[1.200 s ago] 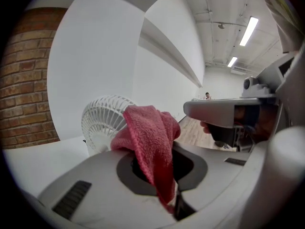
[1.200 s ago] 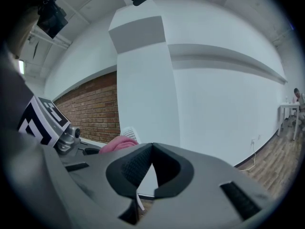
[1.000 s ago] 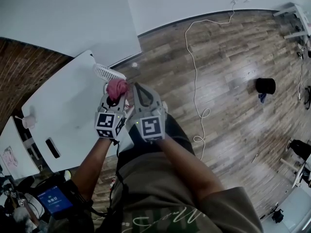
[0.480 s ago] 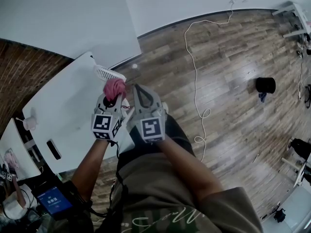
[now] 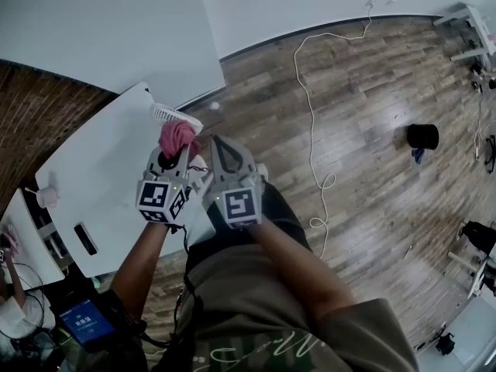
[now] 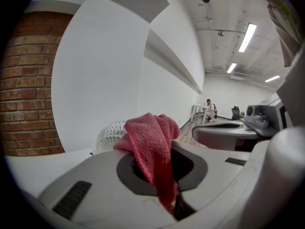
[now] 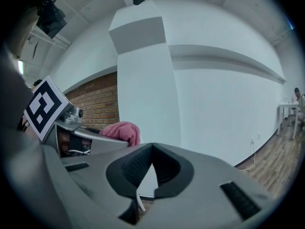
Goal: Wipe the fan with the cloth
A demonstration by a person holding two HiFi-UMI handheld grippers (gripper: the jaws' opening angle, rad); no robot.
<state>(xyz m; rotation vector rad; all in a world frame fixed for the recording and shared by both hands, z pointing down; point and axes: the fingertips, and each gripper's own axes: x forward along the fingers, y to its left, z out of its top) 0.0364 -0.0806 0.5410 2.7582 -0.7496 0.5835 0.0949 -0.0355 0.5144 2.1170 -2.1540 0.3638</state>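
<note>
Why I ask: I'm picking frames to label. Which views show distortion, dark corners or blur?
Head view: fisheye curves the skirting line, light even, no blur. Left gripper view: black corners, pink cloth and fan sharp. Right gripper view: black corners, wall bowed.

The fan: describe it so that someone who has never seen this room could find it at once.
Start at the white table beside the brick wall. At its far corner, nearest the wooden floor, stands the fan, just beyond the pink cloth. It is the only white ribbed grille there.
</note>
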